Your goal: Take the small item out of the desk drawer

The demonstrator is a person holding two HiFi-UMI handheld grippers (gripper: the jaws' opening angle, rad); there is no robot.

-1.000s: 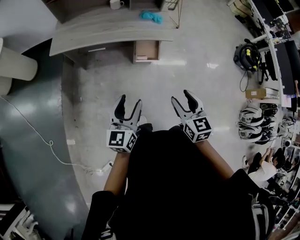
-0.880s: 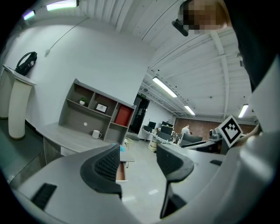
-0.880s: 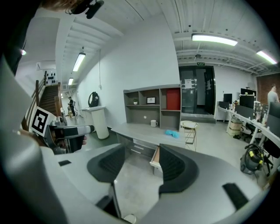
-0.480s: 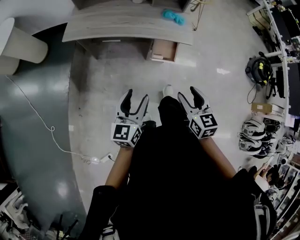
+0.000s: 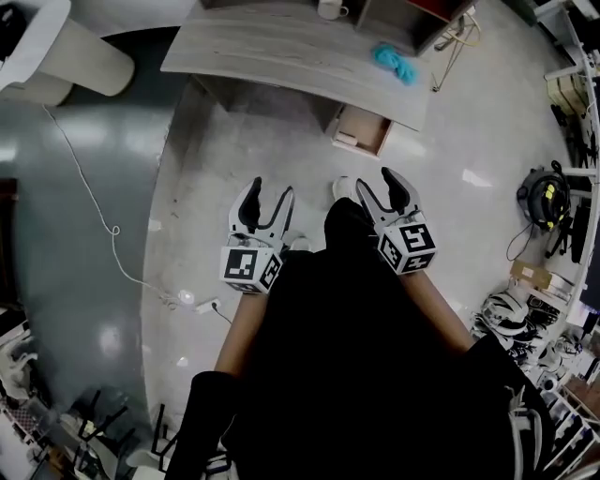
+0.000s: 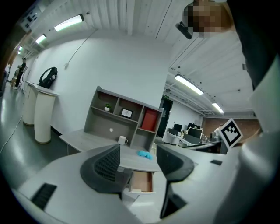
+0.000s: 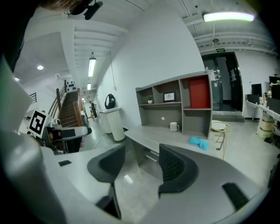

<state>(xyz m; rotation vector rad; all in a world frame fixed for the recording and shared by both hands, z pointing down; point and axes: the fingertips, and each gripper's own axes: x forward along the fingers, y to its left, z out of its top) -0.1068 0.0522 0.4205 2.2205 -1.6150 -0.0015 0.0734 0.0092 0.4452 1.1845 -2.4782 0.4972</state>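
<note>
A grey desk (image 5: 281, 47) stands ahead, with one wooden drawer (image 5: 361, 129) pulled out under its right end. The same drawer (image 6: 142, 181) shows between my left jaws in the left gripper view; I cannot make out any item inside it. My left gripper (image 5: 264, 202) and right gripper (image 5: 382, 187) are both open and empty, held in front of my body well short of the desk. On the desktop lie a crumpled blue cloth (image 5: 396, 64) and a white mug (image 5: 330, 9). The cloth (image 7: 199, 142) and the mug (image 7: 174, 127) also show in the right gripper view.
A grey shelf unit (image 6: 124, 119) with a red panel stands on the desk. A white cable (image 5: 89, 202) and plug lie on the floor at left. A wire stool (image 7: 218, 129) stands beyond the desk's right end. Bags and helmets (image 5: 553, 202) crowd the far right floor.
The desk and its open drawer have slid right and turned in the head view as I walk closer. Both grippers have stayed open in front of me.
</note>
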